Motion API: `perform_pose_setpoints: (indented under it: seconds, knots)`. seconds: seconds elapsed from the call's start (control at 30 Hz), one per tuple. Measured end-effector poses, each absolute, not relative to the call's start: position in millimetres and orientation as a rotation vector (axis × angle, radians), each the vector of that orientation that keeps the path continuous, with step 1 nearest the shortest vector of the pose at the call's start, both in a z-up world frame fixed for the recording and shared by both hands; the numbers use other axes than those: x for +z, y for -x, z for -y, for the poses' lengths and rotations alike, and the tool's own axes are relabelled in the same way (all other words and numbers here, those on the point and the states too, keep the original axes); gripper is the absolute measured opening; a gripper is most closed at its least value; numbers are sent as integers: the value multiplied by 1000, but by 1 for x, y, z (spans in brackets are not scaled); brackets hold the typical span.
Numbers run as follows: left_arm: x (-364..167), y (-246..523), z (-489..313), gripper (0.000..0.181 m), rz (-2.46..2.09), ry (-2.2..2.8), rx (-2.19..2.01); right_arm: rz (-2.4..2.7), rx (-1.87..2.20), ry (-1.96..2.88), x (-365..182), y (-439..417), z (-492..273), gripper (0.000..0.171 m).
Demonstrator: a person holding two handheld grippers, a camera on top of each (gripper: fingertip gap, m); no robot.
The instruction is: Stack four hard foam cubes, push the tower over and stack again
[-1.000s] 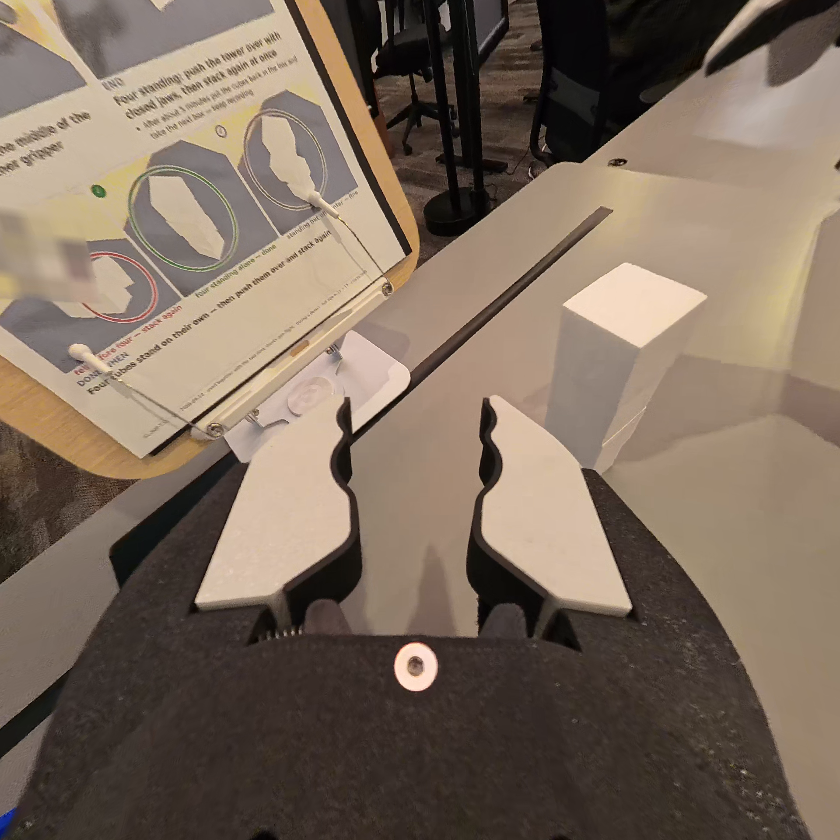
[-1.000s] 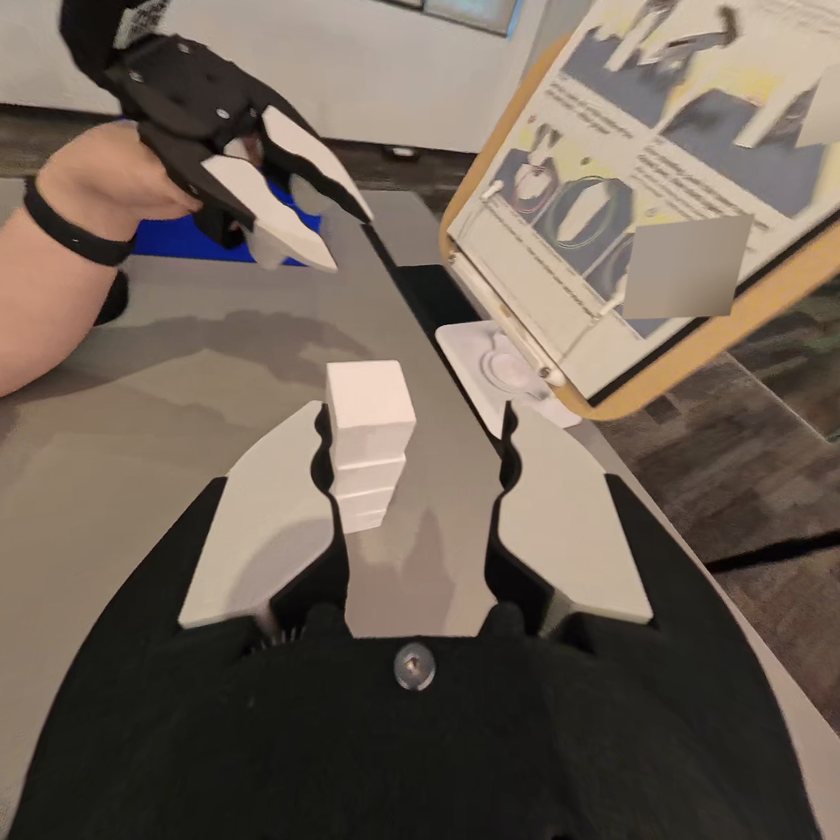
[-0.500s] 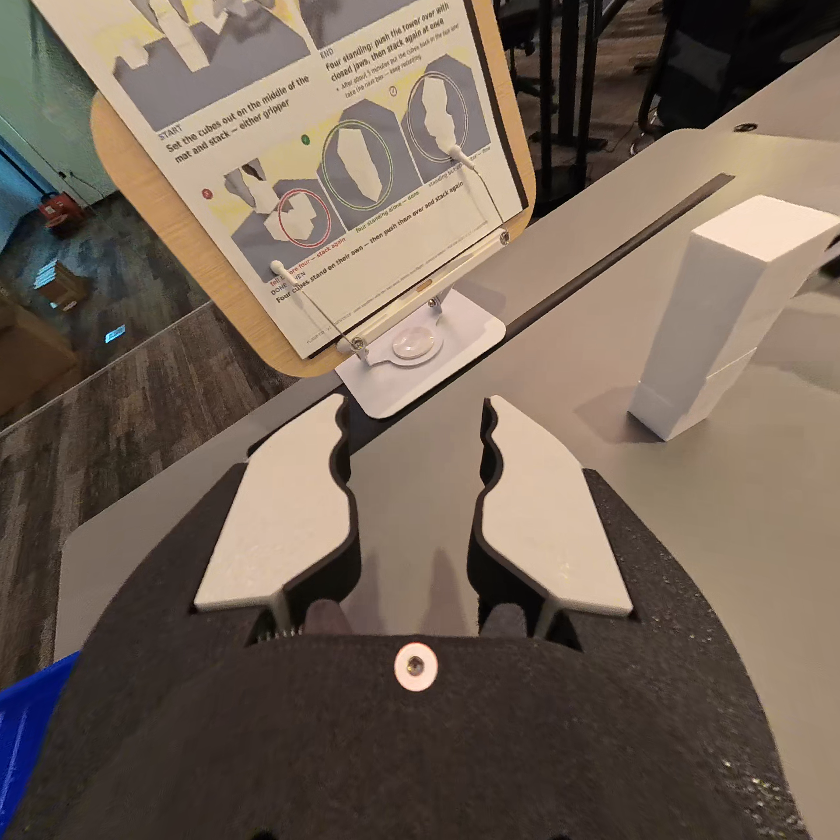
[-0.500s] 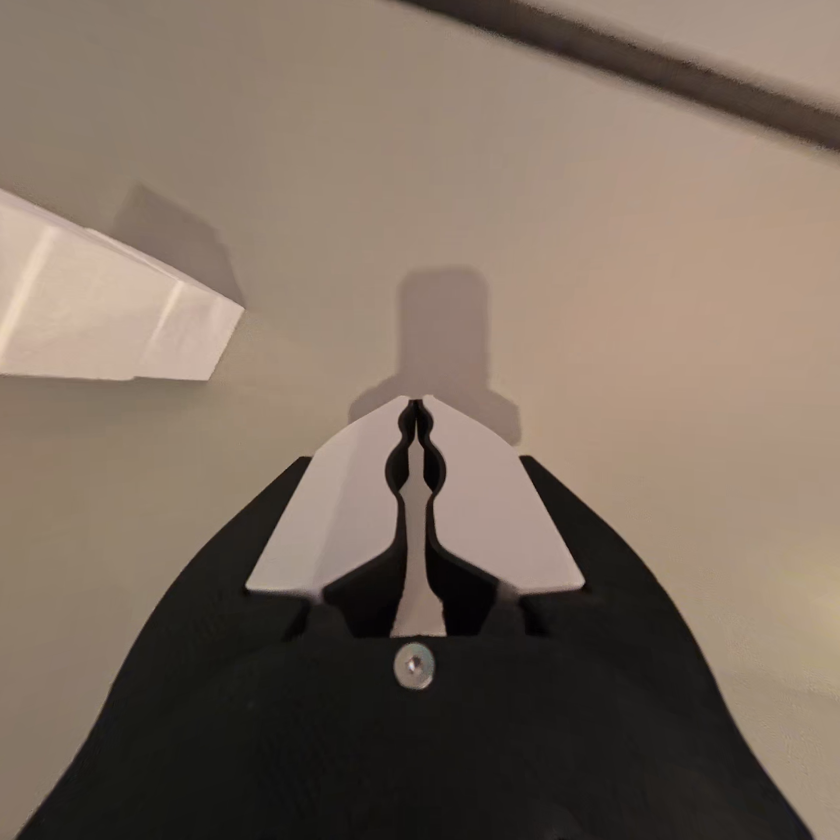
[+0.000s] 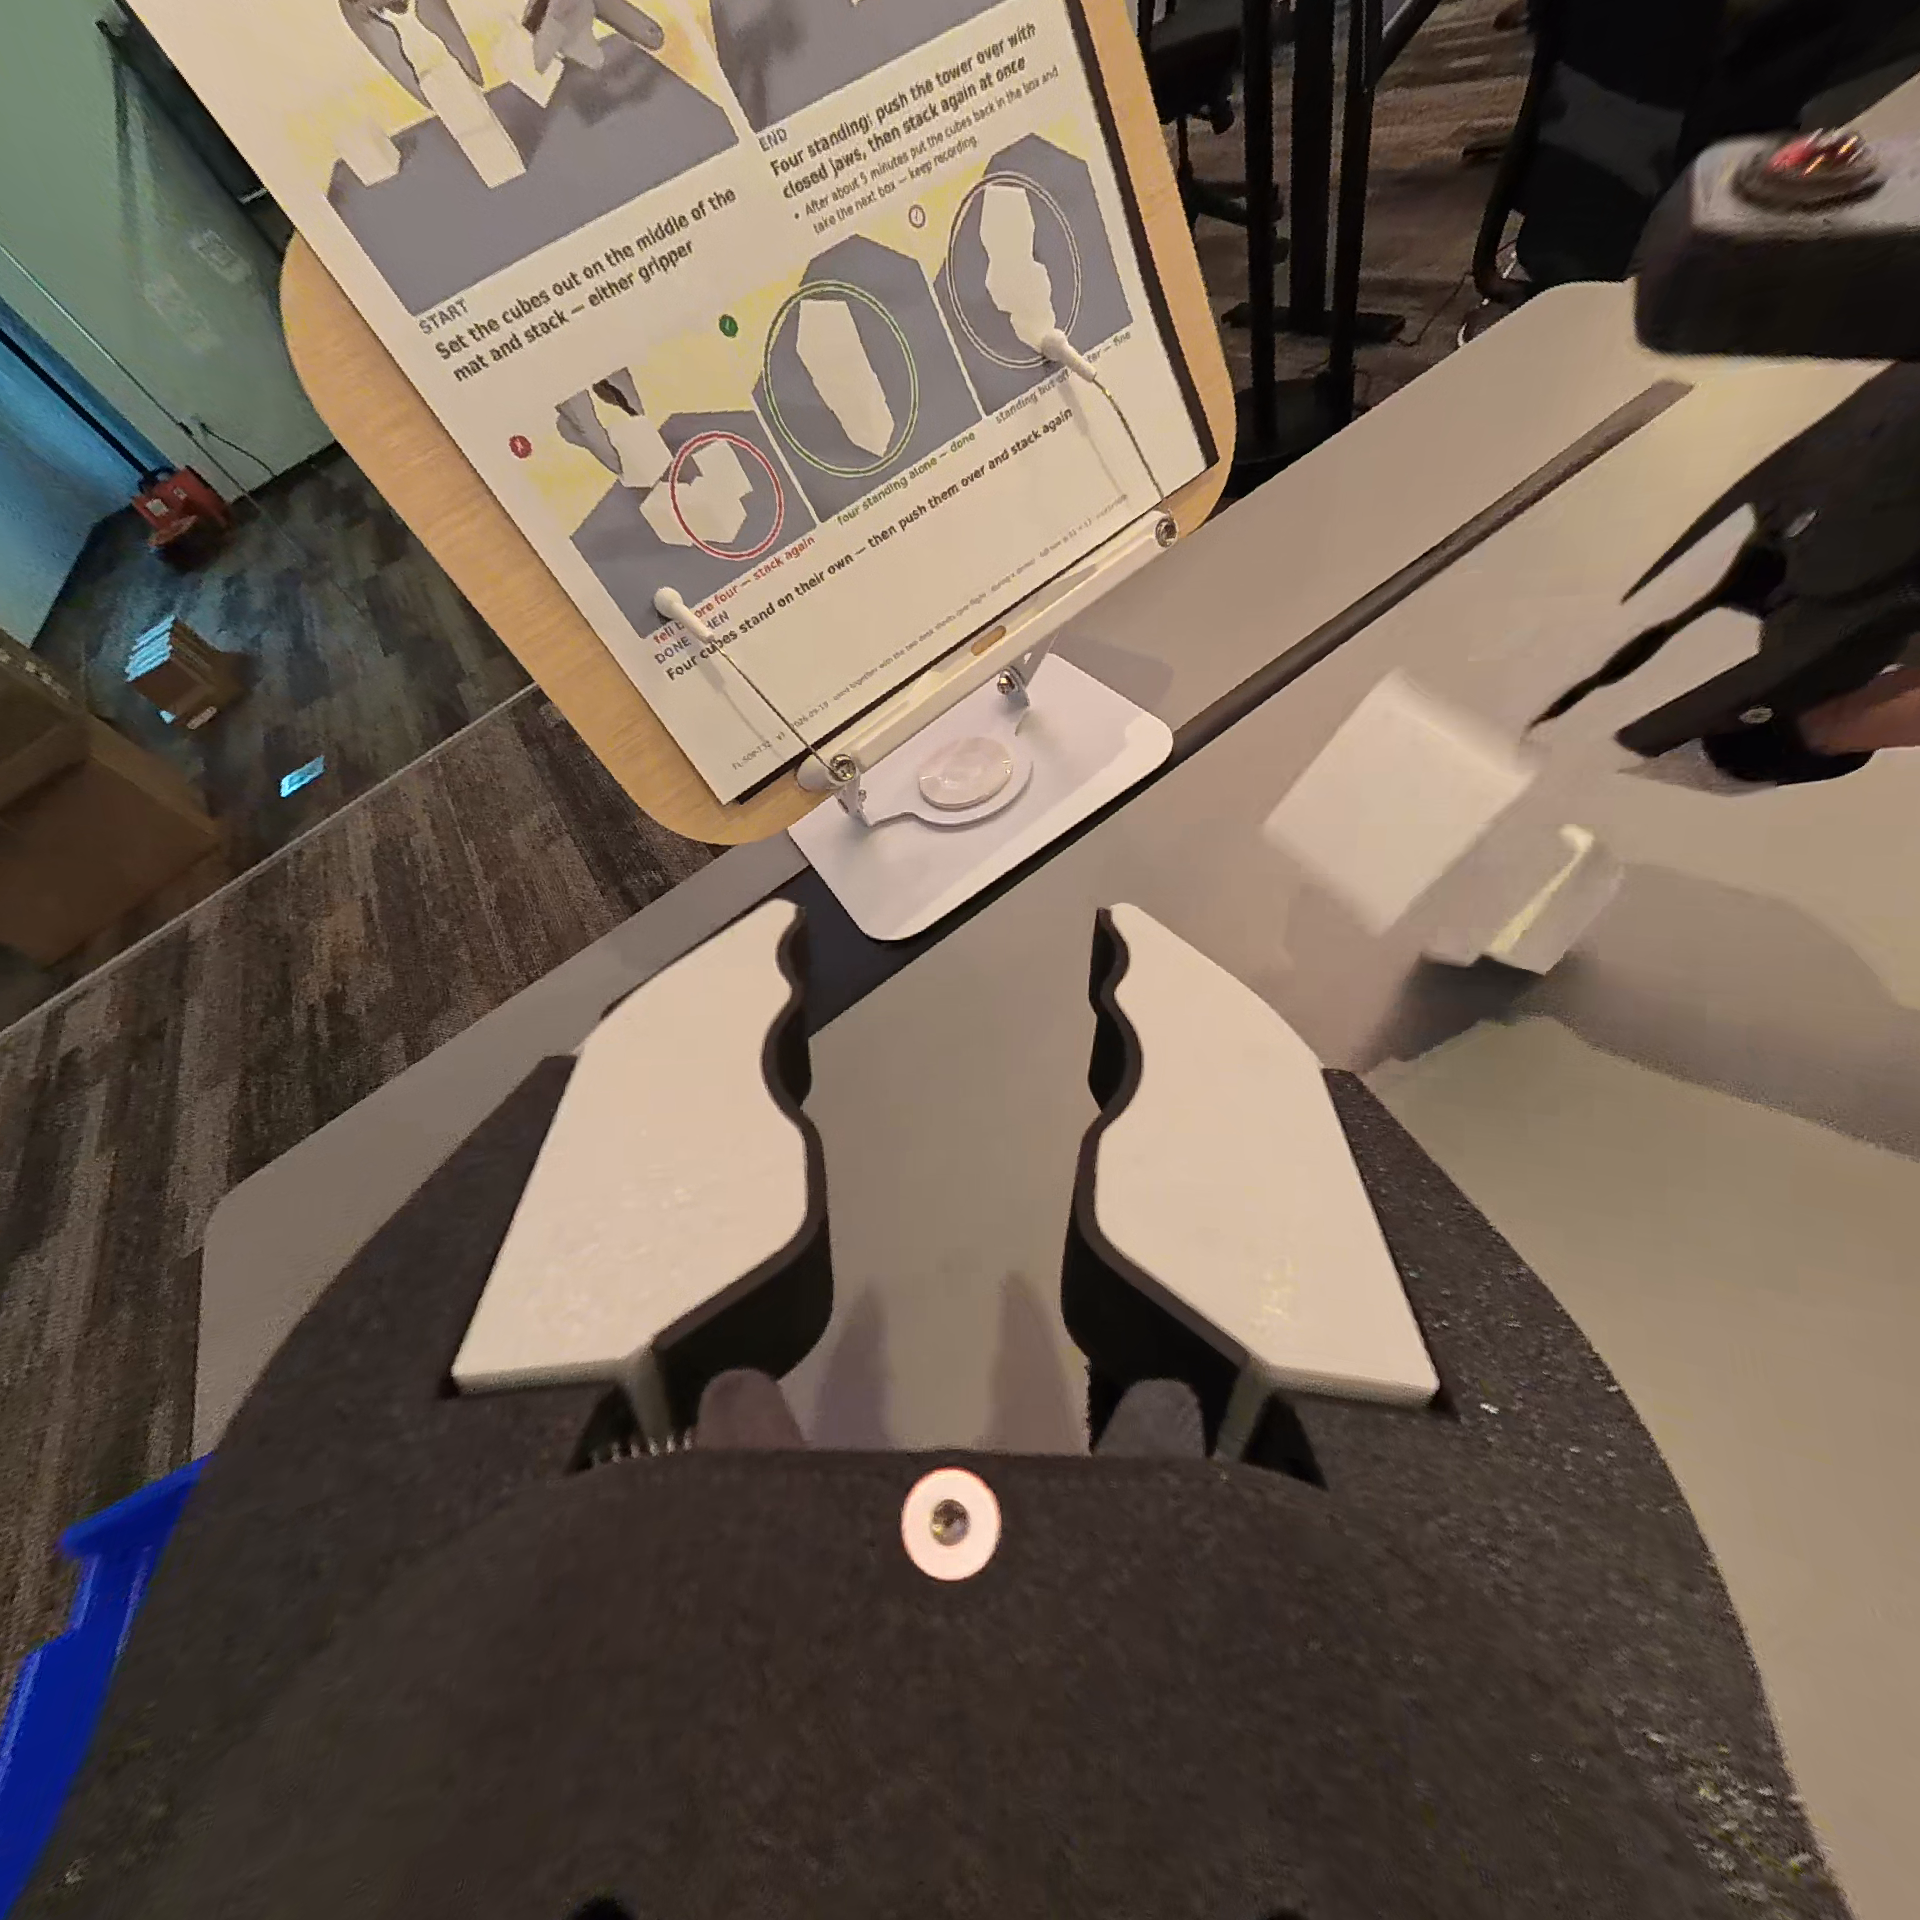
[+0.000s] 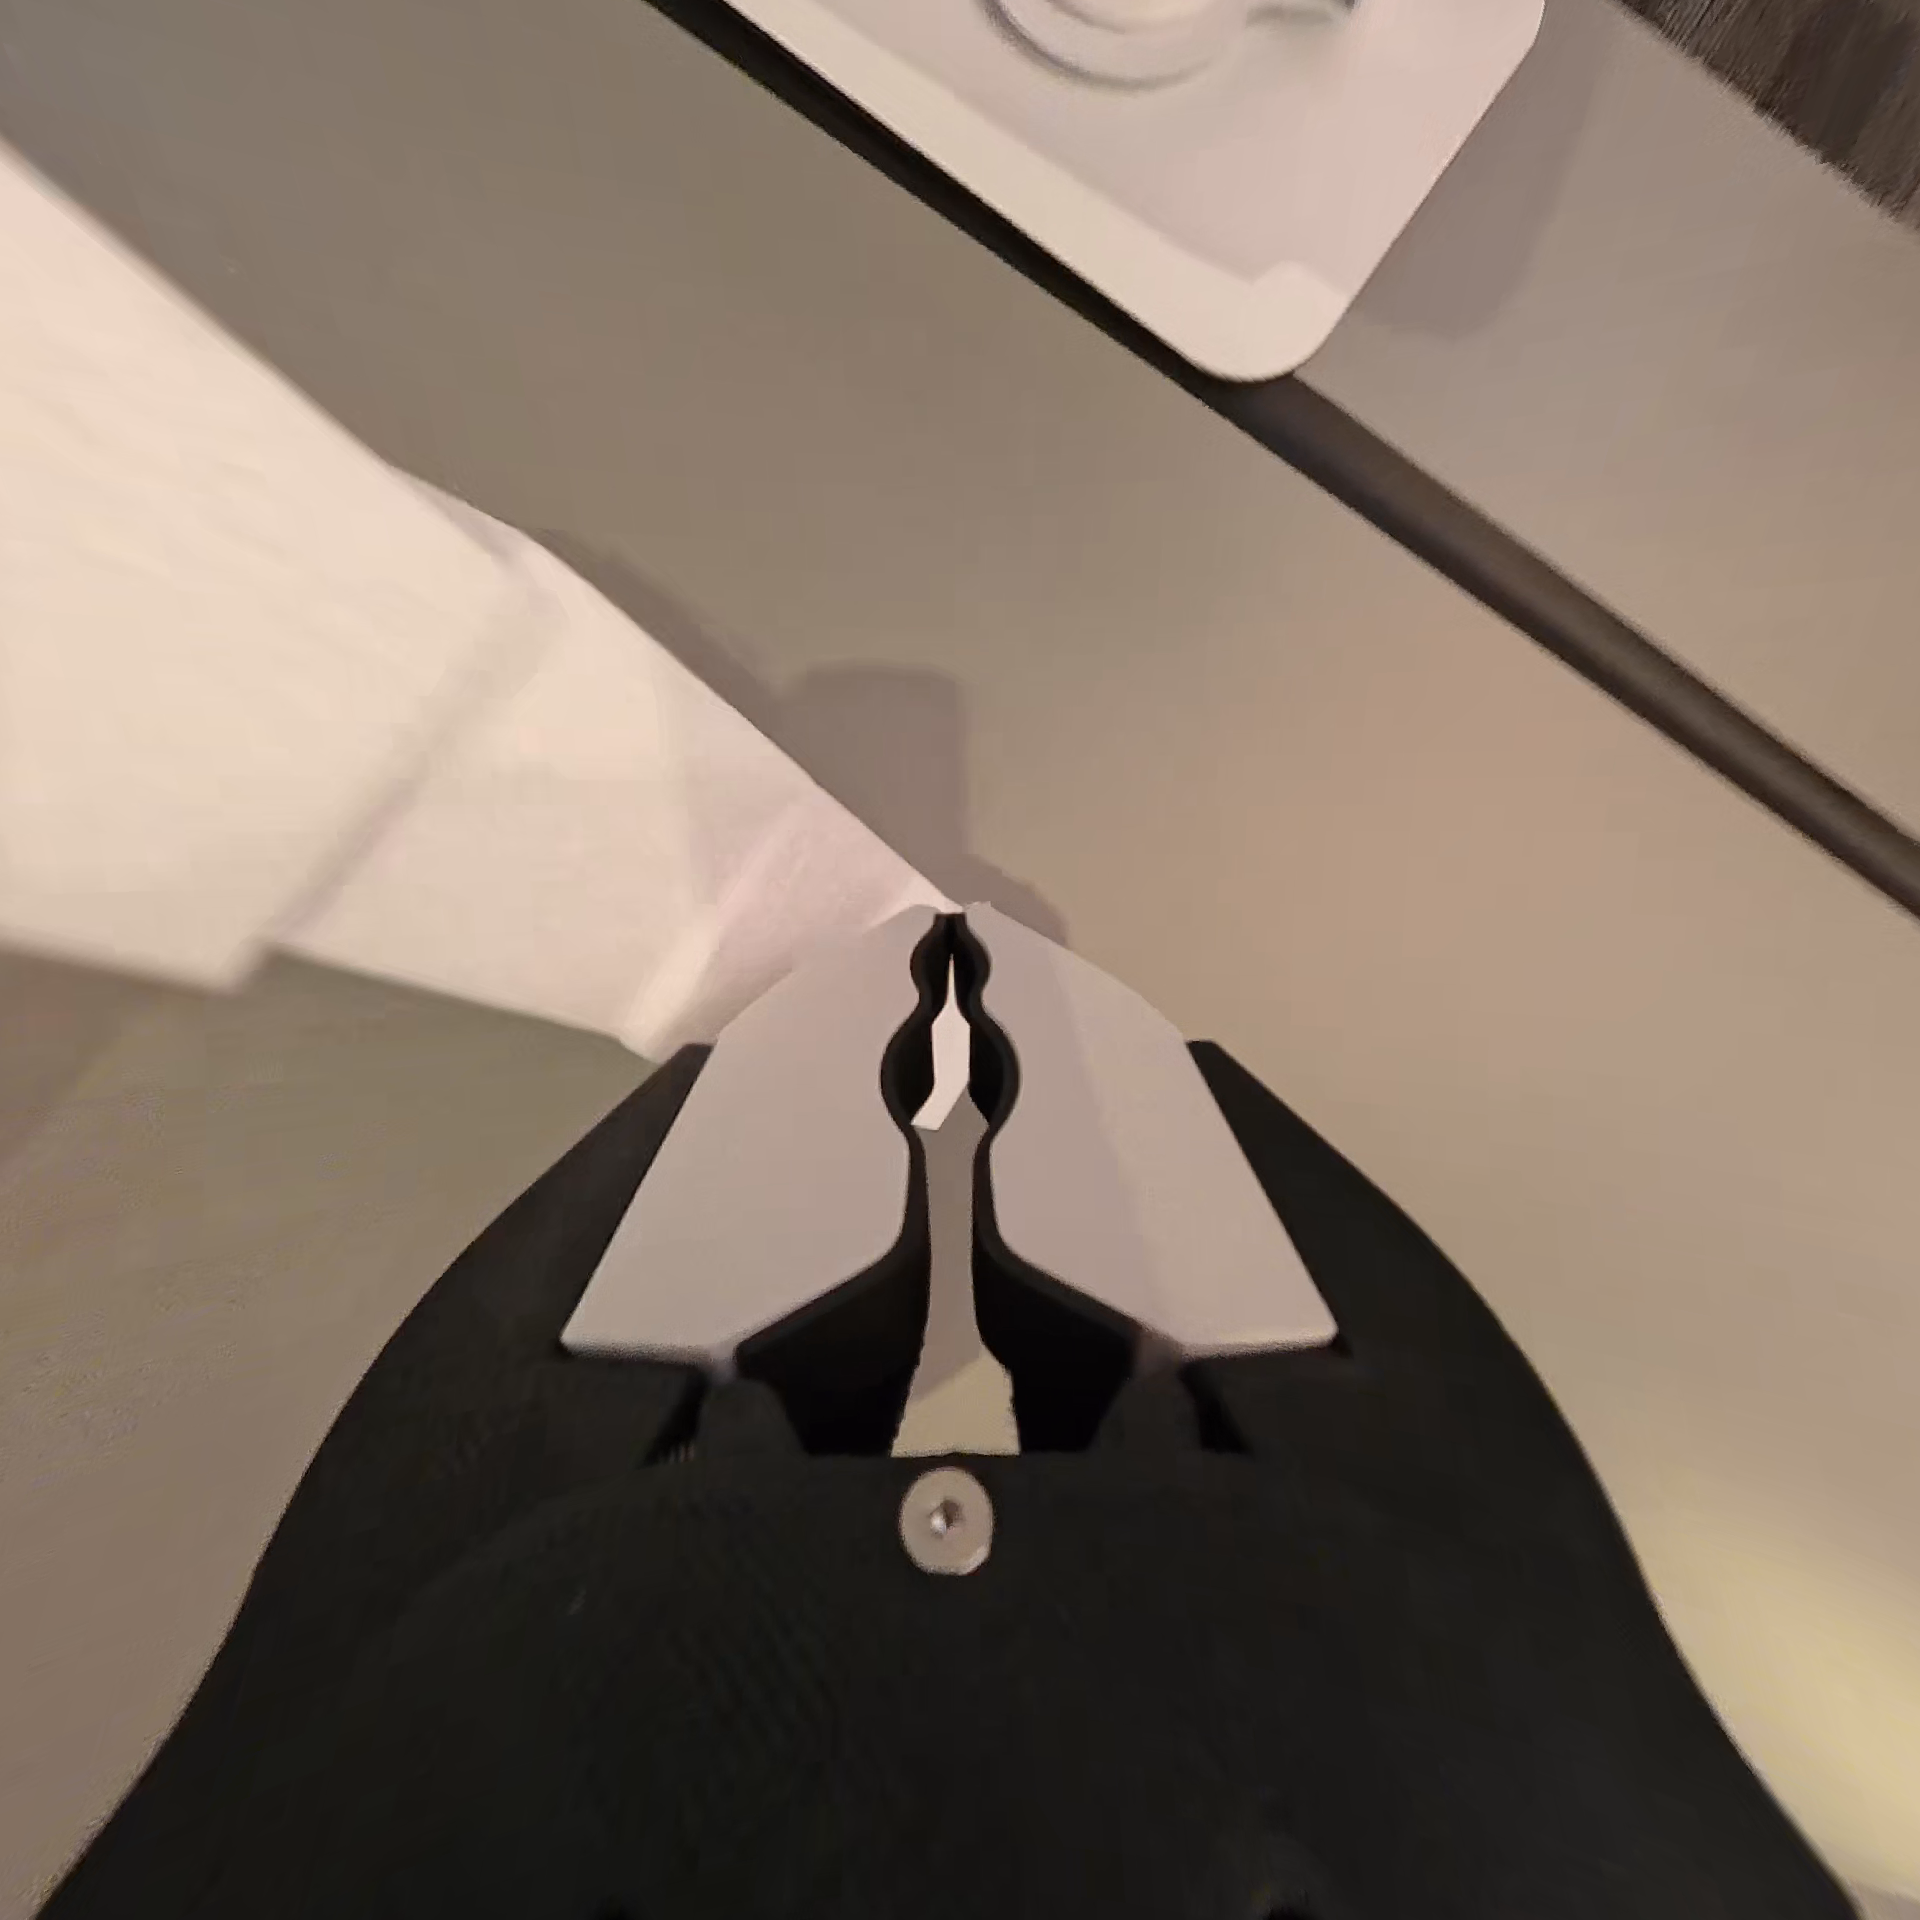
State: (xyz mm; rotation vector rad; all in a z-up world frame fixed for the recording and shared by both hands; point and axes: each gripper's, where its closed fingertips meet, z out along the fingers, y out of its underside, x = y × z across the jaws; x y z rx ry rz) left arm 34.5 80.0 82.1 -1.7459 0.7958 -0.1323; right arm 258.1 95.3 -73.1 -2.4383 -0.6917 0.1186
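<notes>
The white foam cubes (image 5: 1392, 805) are blurred in the left wrist view, tilted in a leaning clump on the grey tabletop (image 5: 1558, 1247), to the right of the left hand-held gripper (image 5: 948, 935); how many cubes show there cannot be told, though at least 2 offset blocks can be made out. In the right wrist view the cubes (image 6: 312, 748) run as a slanted white column from the left edge down to the tips of the right hand-held gripper (image 6: 954, 920), which is clenched with its jaws pressed together on nothing and its tips touching or just beside the lowest visible block. The left hand-held gripper is released, jaws wide apart over bare tabletop, holding nothing. The right hand-held gripper (image 5: 1766, 634) also shows in the left wrist view as a dark, smeared shape just right of the cubes, cut off by the frame edge. Behind the cubes a dark slot (image 5: 1403, 613) crosses the tabletop, and on it stands a white stand base (image 5: 1039, 831) carrying a wooden board (image 5: 343, 416) with a printed instruction sheet (image 5: 727, 364) bearing pictures and writing. A blue bin (image 5: 62, 1683) is cut off at the lower left, and chair legs (image 5: 1299, 156) stand on the carpet beyond.
</notes>
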Motion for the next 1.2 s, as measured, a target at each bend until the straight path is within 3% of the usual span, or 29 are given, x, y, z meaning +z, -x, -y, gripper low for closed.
perform_pose_setpoints:
  seconds: [0.5,0.7,0.87,1.2]
  knots:
    - [75,-11,-85,52,-723,1839,-50,843,200,2126,-2,-304,-91,6]
    - [32,23,-102,52,-658,2078,171,783,264,2155,-17,-345,-102,15]
    - [0,35,-108,34,-469,2284,223,747,309,2135,-15,-359,-103,18]
    - [-44,61,-125,41,-328,2467,237,732,397,2061,4,-368,-93,20]
